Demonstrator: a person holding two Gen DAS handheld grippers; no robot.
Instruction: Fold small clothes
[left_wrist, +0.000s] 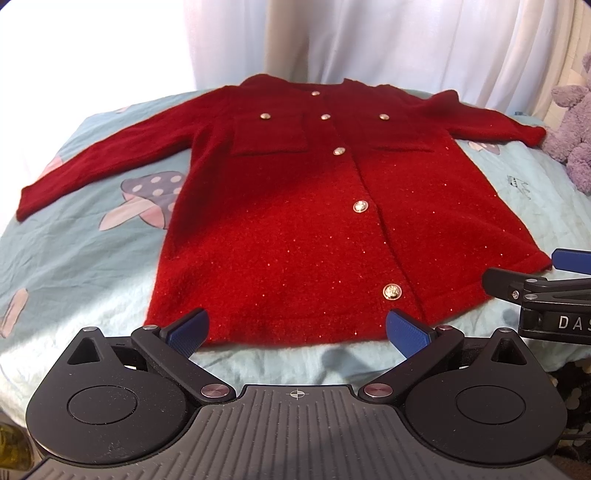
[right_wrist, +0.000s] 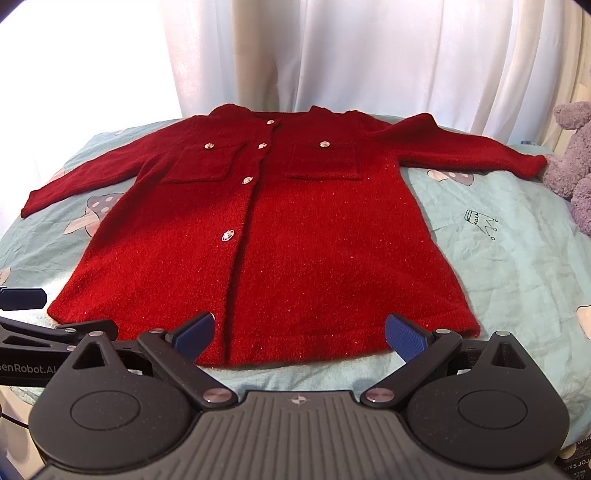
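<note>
Red fuzzy knit cardigan (left_wrist: 295, 221) spread flat, front up, on the bed (left_wrist: 74, 266), hem at the near edge.

Both sleeves lie out sideways; round metallic buttons (left_wrist: 359, 206) run down the placket, two flap pockets sit on the chest, and fine glitter flecks the nap. The left gripper (left_wrist: 295, 332) and right gripper (right_wrist: 299, 336) hang spread wide at the hem, holding nothing. A lilac plush toy (left_wrist: 576, 129) sits by the right sleeve's cuff.
</note>
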